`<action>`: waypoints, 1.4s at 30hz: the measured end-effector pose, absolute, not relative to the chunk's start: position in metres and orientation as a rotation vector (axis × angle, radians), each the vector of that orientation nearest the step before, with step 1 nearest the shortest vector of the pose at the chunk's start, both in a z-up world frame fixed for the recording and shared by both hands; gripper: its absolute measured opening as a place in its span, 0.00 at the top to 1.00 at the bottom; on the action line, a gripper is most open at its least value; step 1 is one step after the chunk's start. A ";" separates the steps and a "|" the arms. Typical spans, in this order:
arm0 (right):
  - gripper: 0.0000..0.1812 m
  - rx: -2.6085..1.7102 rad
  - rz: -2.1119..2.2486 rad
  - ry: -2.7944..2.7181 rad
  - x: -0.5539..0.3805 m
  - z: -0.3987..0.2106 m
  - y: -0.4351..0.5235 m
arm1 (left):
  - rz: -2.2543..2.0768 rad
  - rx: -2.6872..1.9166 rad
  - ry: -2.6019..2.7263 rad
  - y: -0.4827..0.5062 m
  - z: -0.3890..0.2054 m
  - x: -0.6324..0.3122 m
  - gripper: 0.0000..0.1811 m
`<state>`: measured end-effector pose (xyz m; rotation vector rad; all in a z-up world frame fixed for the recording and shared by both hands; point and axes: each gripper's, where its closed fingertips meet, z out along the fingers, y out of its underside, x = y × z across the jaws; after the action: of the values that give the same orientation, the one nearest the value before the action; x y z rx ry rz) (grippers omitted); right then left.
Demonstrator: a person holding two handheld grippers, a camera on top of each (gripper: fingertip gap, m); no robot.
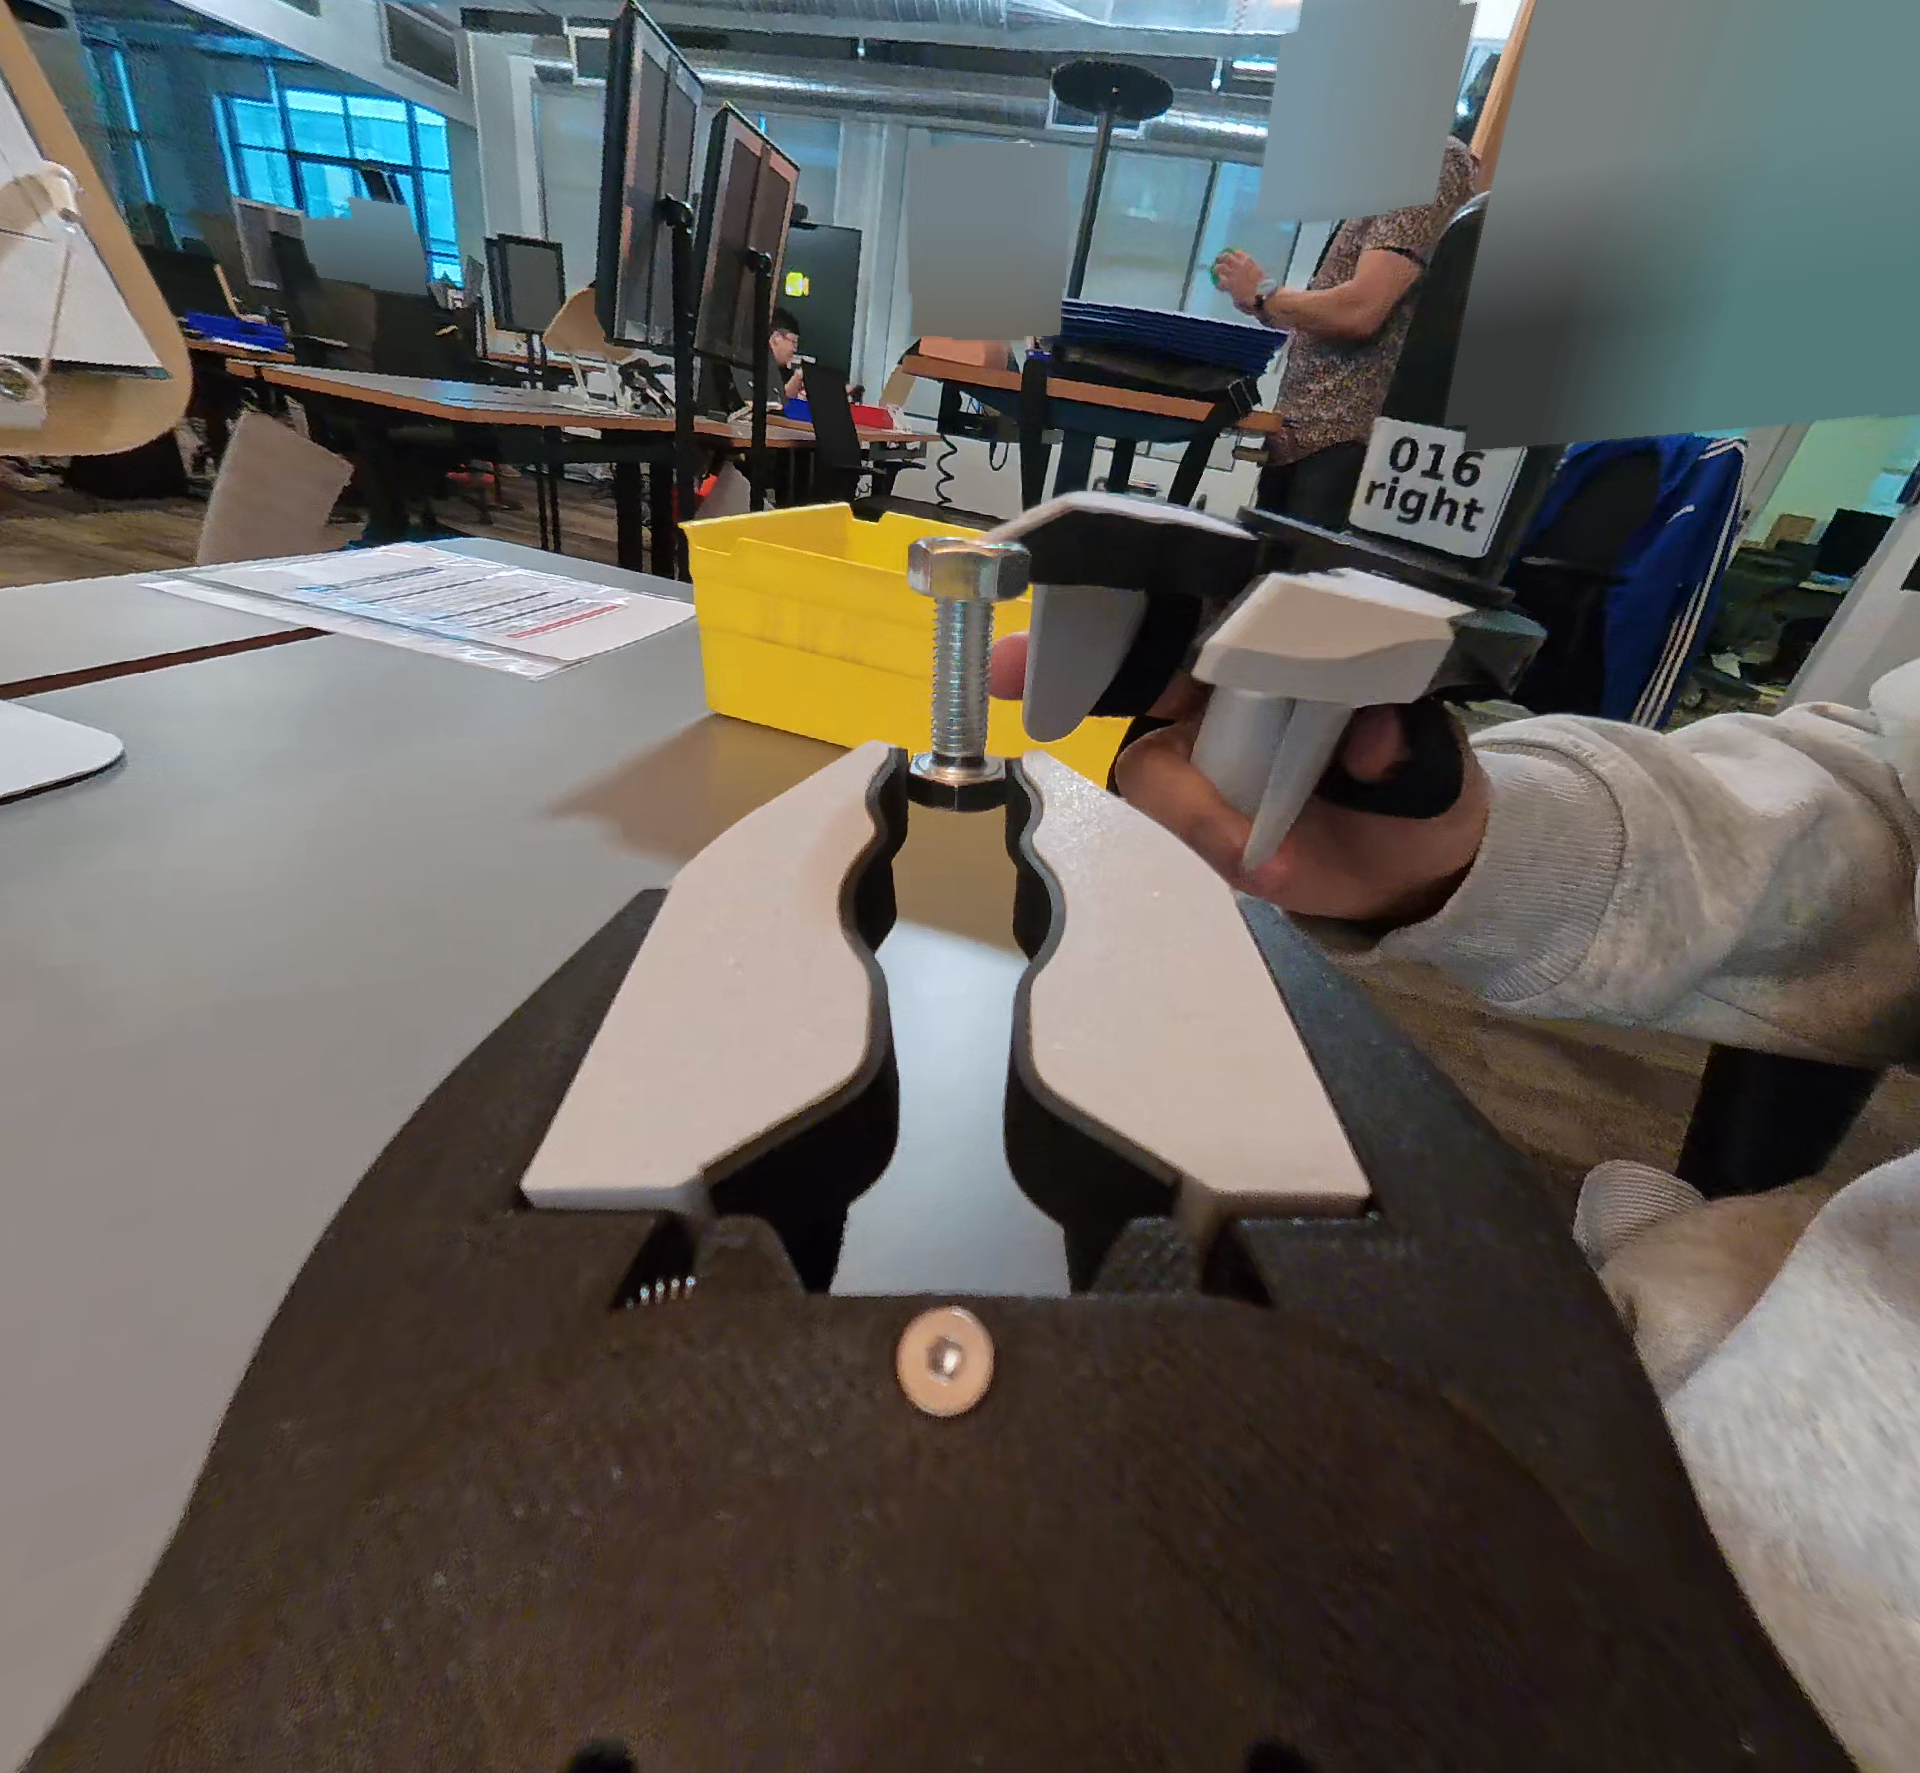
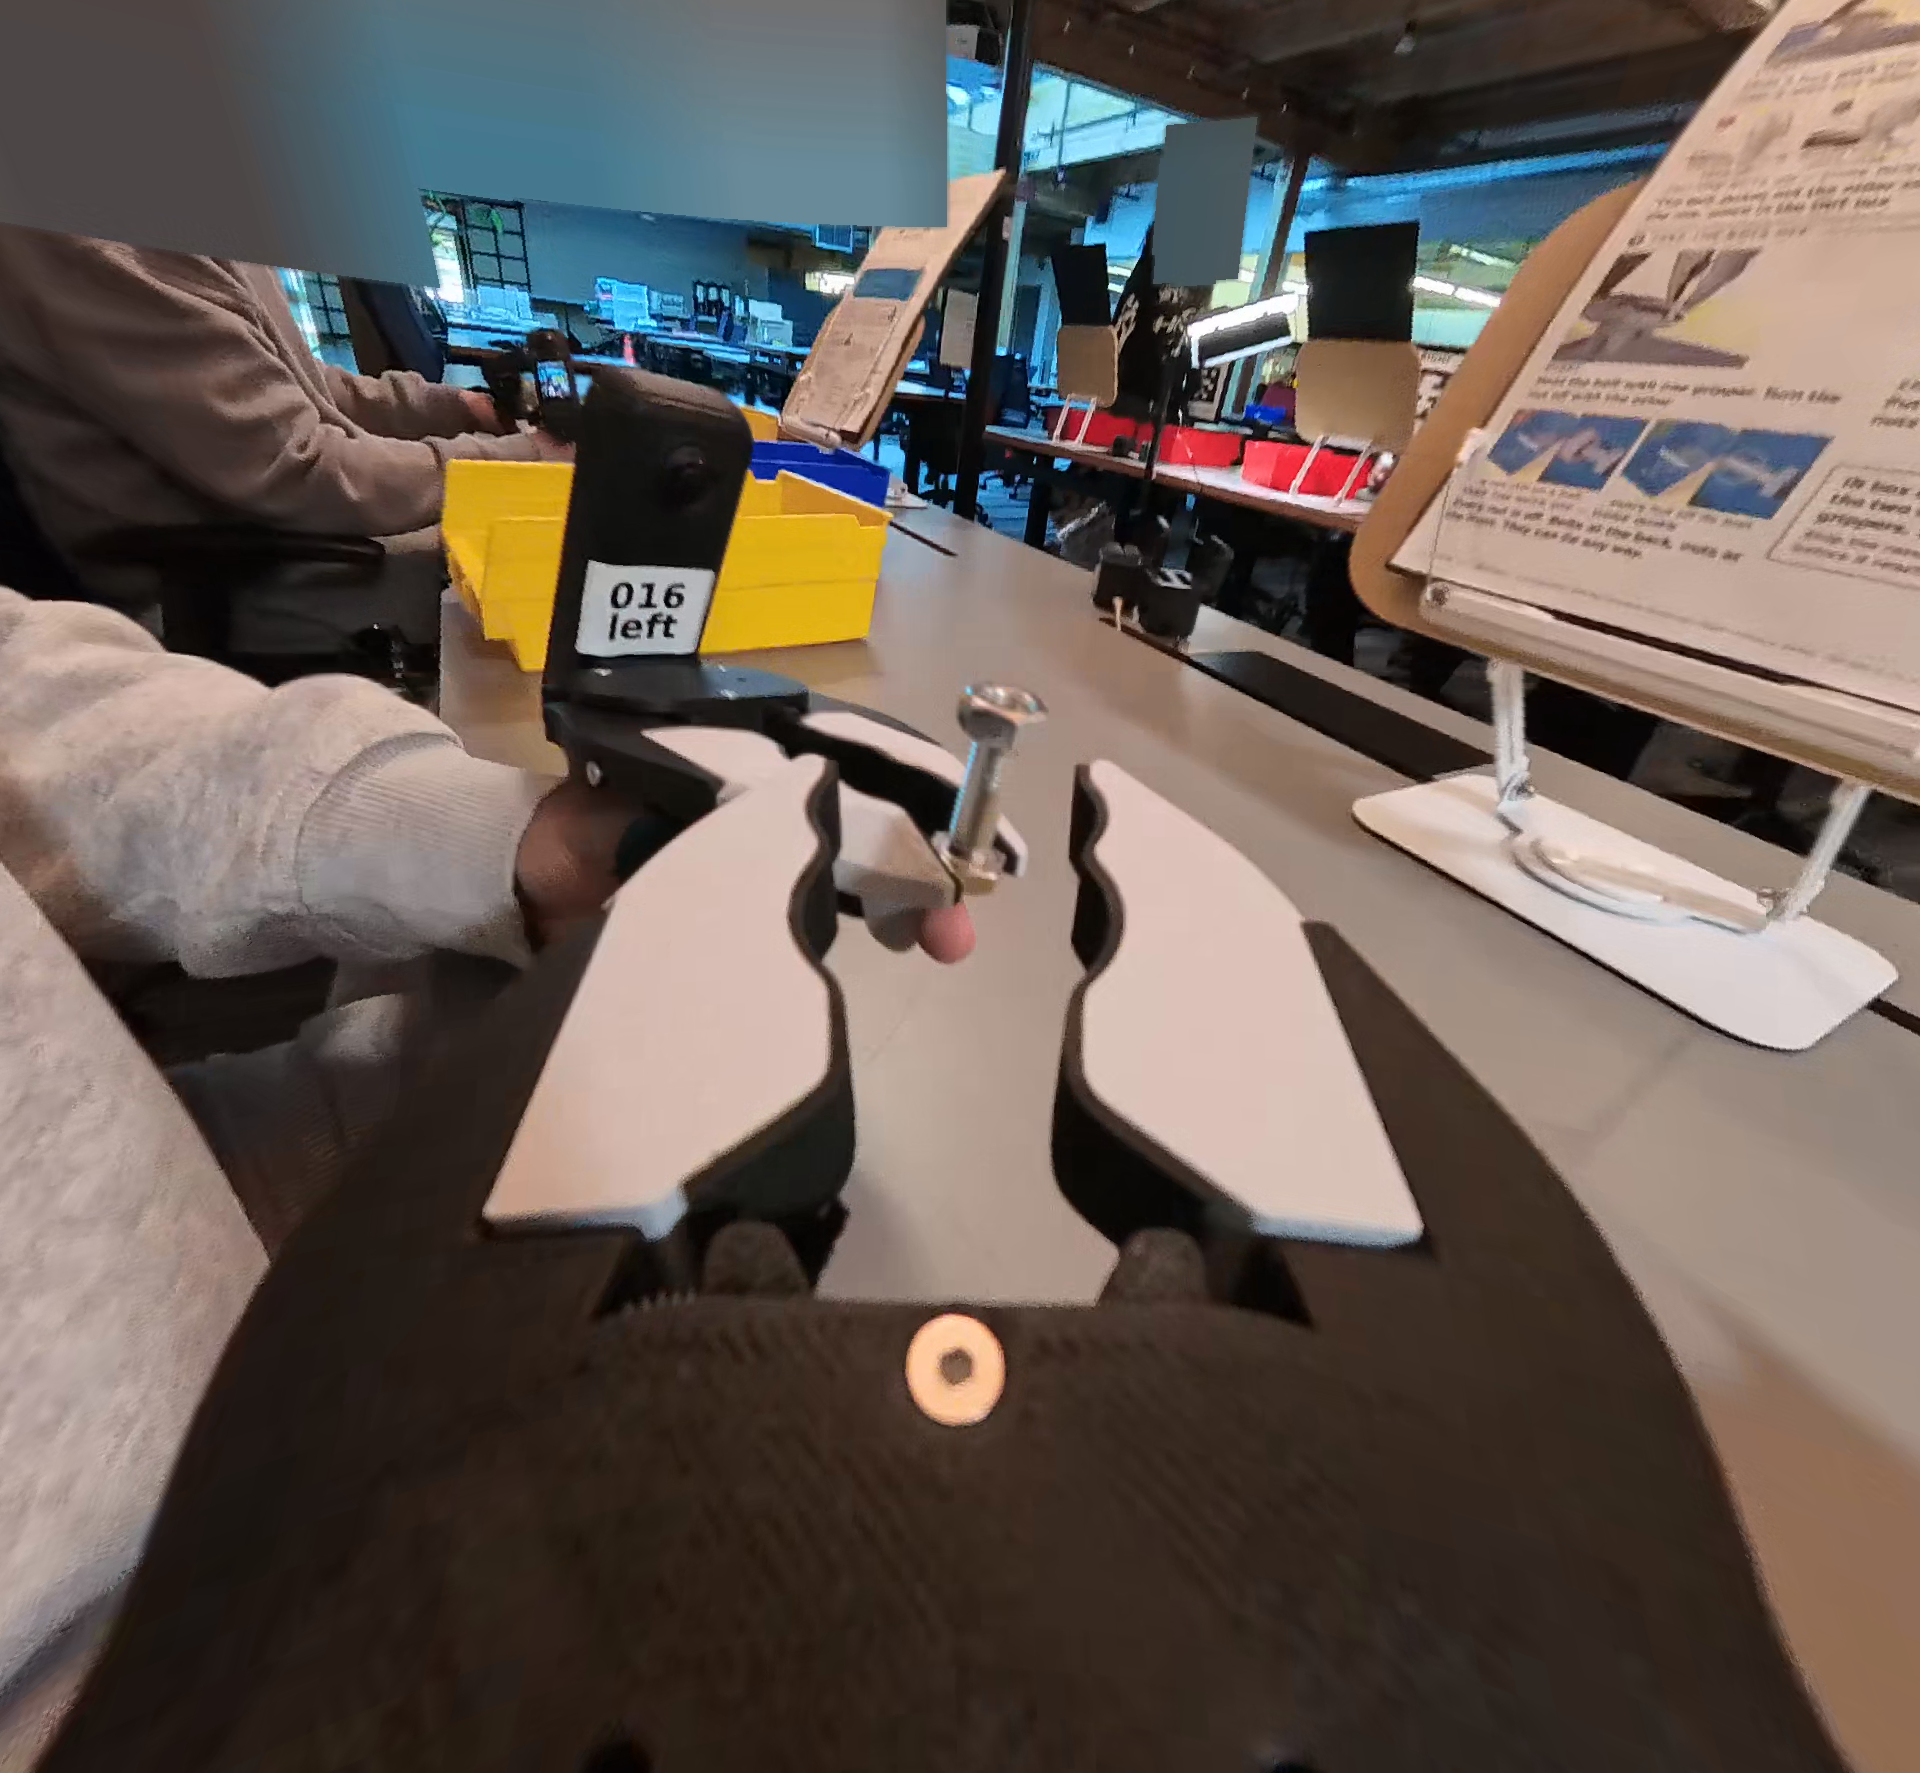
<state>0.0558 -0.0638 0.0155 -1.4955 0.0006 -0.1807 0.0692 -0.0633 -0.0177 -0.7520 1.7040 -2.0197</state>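
Observation:
My left gripper is shut on a hex nut threaded at the lower end of a silver bolt. The bolt stands upright, head on top, above the grey table. My right gripper is open and empty; the bolt stands just past its fingertips, in line with the gap. In the left wrist view the right gripper is close to the right of the bolt's shaft, held by a hand in a grey sleeve. The left gripper shows in the right wrist view, pinching the nut.
A yellow bin stands on the table behind the bolt; it also shows in the right wrist view. A document stand with a white base is to the right. A laminated sheet lies at the far left. People work at desks behind. My left and right fingertips are right by each other.

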 end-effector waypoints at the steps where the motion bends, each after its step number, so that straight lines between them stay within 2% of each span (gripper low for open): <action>1: 0.76 -1.482 -0.183 0.008 0.055 0.017 -0.064 | -2.020 -0.748 1.709 -0.065 -0.018 0.068 0.90; 21: 0.76 -1.454 -0.069 0.096 0.053 0.015 -0.061 | -2.024 -0.757 1.714 -0.070 -0.022 0.069 0.90; 27: 0.81 -1.453 -0.071 0.023 0.042 0.018 -0.061 | -2.025 -0.770 1.705 -0.067 -0.022 0.071 0.90; 37: 0.75 -1.453 -0.034 0.059 0.046 0.015 -0.059 | -2.022 -0.766 1.708 -0.068 -0.022 0.070 0.90; 42: 0.79 -1.465 -0.053 0.016 0.040 0.015 -0.058 | -2.020 -0.763 1.710 -0.068 -0.022 0.070 0.90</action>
<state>0.0400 -0.0582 0.0151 -1.4648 0.0156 -0.0530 0.0700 -0.0680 -0.0222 -0.7626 1.7096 -2.0202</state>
